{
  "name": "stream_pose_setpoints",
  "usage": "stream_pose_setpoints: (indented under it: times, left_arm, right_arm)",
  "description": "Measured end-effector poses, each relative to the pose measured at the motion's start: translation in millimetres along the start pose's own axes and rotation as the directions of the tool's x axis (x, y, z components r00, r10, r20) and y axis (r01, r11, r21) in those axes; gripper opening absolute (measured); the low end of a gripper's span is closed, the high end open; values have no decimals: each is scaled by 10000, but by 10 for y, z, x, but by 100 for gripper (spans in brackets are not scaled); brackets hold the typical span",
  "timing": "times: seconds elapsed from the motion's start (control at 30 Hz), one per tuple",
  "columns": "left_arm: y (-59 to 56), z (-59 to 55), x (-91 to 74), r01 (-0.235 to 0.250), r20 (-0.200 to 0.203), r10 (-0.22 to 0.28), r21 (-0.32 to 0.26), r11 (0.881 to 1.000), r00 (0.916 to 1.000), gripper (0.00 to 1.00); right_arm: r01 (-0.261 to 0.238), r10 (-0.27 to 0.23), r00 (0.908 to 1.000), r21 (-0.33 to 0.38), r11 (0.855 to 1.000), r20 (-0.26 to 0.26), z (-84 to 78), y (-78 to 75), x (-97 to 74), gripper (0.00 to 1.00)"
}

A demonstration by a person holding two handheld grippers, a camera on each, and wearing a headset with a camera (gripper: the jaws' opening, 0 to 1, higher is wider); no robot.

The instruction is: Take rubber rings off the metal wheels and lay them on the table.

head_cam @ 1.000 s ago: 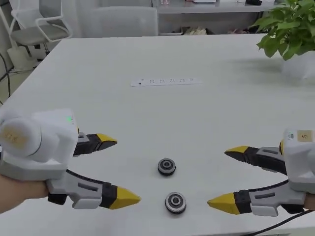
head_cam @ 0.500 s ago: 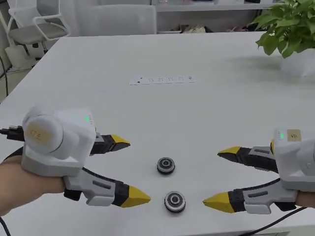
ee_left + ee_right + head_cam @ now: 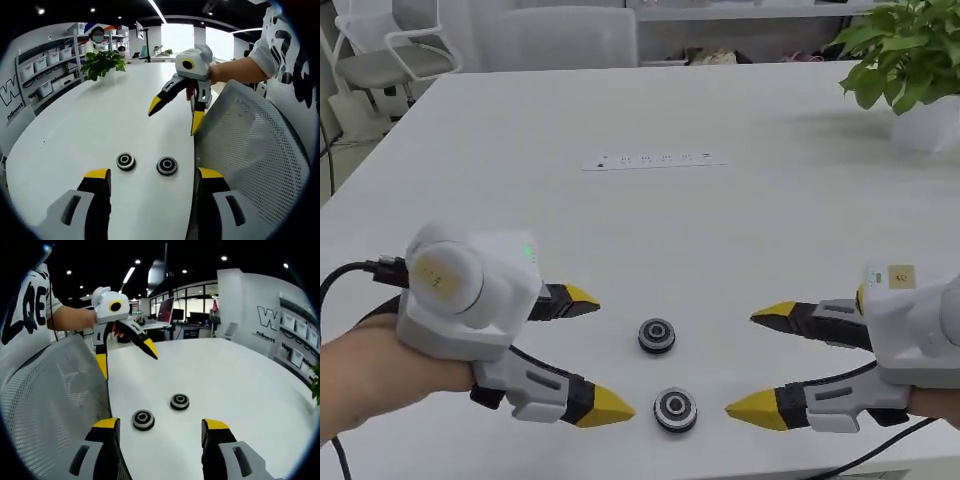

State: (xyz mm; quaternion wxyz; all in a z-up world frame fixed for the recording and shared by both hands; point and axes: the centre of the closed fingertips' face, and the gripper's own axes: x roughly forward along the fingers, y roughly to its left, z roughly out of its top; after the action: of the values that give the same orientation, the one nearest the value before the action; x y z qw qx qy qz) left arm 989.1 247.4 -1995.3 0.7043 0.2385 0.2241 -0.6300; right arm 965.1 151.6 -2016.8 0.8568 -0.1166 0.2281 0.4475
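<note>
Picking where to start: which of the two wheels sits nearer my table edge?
The near wheel, lowest in the head view, close to the front edge of the table; the far wheel lies farther in.

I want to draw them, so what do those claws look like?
The left claw and right claw have white bodies, black jaws and pointed yellow tips. The left has a green light and black cable. The T-shirt is white with black letters.
</note>
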Motion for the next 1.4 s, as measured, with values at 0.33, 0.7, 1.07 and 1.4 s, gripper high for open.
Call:
stream_pose_setpoints:
  times: [0.33, 0.7, 1.07, 1.4]
  left_arm:
    - [-60, -35, 123, 385, -148, -383, 108, 9992, 9992, 60]
    - [-157, -107, 285, 886, -353, -886, 1, 9961, 9954, 53]
    - [-226, -205, 444, 1210, -626, -1211, -62, 9926, 9907, 48]
    - [-297, -188, 590, 1533, -527, -1546, -272, 9878, 9866, 42]
  right_arm:
    - [-346, 345, 9992, -20, 9994, -193, -59, 51, 86, 60]
    - [-761, 763, 9965, 64, 9971, -340, -157, 127, 191, 54]
    - [-1067, 1071, 9932, 104, 9942, -460, -242, 187, 319, 47]
    - [-1175, 1184, 9916, 199, 9929, -527, -274, 207, 361, 44]
